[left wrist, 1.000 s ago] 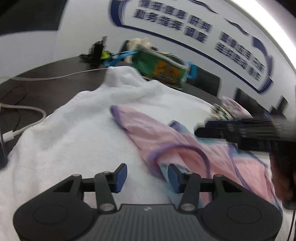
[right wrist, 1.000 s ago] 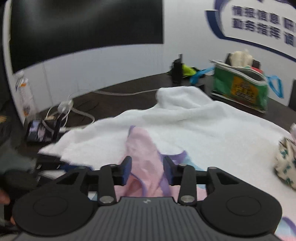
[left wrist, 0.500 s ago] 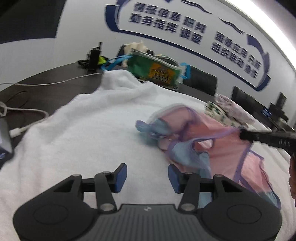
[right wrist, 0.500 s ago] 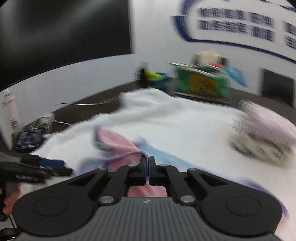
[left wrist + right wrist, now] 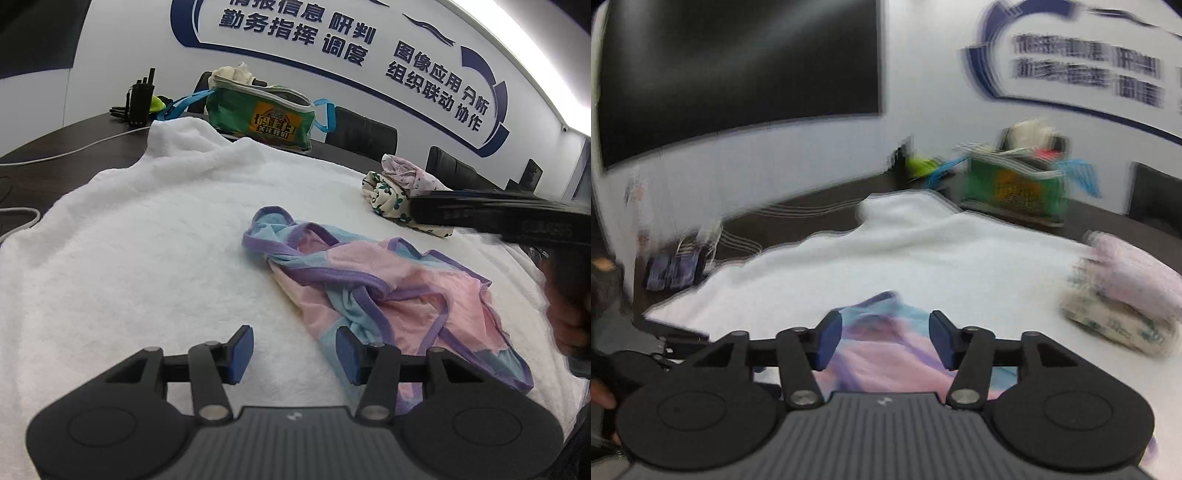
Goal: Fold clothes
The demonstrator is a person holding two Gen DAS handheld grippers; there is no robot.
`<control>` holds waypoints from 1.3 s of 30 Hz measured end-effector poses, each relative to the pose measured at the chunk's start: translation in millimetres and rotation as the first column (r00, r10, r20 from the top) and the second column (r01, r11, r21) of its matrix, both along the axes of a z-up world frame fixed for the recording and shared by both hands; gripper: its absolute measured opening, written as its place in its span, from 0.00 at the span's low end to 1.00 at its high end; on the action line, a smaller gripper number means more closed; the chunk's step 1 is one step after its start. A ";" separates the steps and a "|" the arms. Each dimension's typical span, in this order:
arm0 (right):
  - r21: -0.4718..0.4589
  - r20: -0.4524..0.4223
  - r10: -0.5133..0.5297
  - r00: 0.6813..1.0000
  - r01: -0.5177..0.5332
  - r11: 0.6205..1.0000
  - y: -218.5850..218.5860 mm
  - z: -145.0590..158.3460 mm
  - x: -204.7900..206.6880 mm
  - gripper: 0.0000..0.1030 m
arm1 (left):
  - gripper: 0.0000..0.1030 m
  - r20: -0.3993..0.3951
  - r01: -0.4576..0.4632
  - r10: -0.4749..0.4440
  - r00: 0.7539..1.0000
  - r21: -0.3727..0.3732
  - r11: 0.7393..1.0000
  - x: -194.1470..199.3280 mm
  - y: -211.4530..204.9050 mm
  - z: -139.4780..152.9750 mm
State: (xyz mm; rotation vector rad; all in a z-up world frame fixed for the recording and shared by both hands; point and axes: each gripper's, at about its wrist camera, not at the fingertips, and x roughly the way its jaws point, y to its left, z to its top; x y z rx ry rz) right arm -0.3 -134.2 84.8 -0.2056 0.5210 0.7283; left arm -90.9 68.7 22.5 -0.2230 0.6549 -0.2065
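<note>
Pink-and-blue garment (image 5: pixel 373 295) lies crumpled on white towel (image 5: pixel 147 236), near folded clothes pile (image 5: pixel 402 192). Left gripper (image 5: pixel 293 350) wide open, empty, right fingertip touching garment's near edge. Right gripper (image 5: pixel 884 339) wide open, empty, above garment.

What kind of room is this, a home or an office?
Probably an office meeting room: a long dark conference table, black office chairs along it, and big blue wall lettering. A white towel serves as folding surface.
</note>
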 end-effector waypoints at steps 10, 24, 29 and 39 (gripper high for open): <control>-0.017 -0.261 0.088 0.961 -0.096 0.995 62.7 -50.9 72.6 0.08 | 0.47 0.017 0.037 -0.038 0.999 0.045 0.998 -13.4 -11.1 6.6; 0.107 -0.191 -0.217 0.957 0.240 0.965 -41.3 -23.2 75.3 0.41 | 0.45 0.018 0.120 -0.126 0.992 0.201 0.972 44.6 -61.3 5.3; -0.030 -0.177 -0.109 0.978 0.105 0.994 -18.6 -31.3 75.8 0.41 | 0.03 0.048 0.102 -0.114 0.992 0.197 0.975 48.8 -60.4 7.1; 0.162 -0.143 0.055 0.988 -0.031 0.986 7.4 1.3 56.7 0.02 | 0.01 0.228 -0.258 0.277 0.933 -0.111 0.960 -23.7 12.2 16.7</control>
